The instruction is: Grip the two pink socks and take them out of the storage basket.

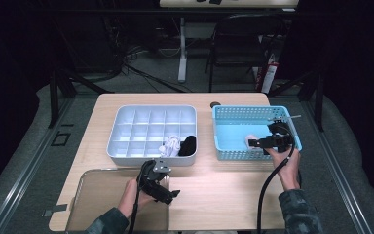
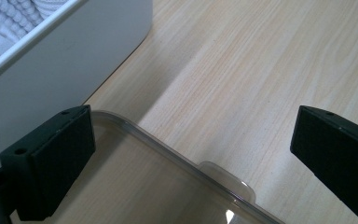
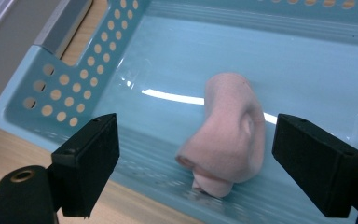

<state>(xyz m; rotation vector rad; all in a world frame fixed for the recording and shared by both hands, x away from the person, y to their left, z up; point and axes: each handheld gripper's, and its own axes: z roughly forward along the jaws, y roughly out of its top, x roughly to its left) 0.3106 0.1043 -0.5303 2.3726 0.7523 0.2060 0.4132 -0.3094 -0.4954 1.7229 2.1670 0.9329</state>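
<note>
Currently, my right hand-held gripper [image 3: 196, 163] is released: both black jaws stand wide apart and neither pad touches anything. It reaches over the near wall of the blue perforated basket [image 3: 42, 100]. A rolled pink sock [image 3: 230, 135] lies on the basket floor, between the two jaws, nearer the right-hand jaw in the right gripper view but with a visible gap on each side. In the high view, the right hand-held gripper [image 1: 254, 143] sits in the basket's [image 1: 233, 113] near right part, with the pink sock [image 1: 250, 138] just beside its tips.

My left hand-held gripper [image 2: 191, 158] is likewise released and empty, jaws fully spread. It hovers above the corner of a clear plastic lid [image 2: 168, 186] lying flat on the table [image 2: 261, 60], close to the outer wall of the white compartment tray [image 2: 65, 60]. In the high view, that tray [image 1: 126, 117] holds a white knitted item [image 1: 171, 145] and a black item [image 1: 187, 145] in its near right compartments.
</note>
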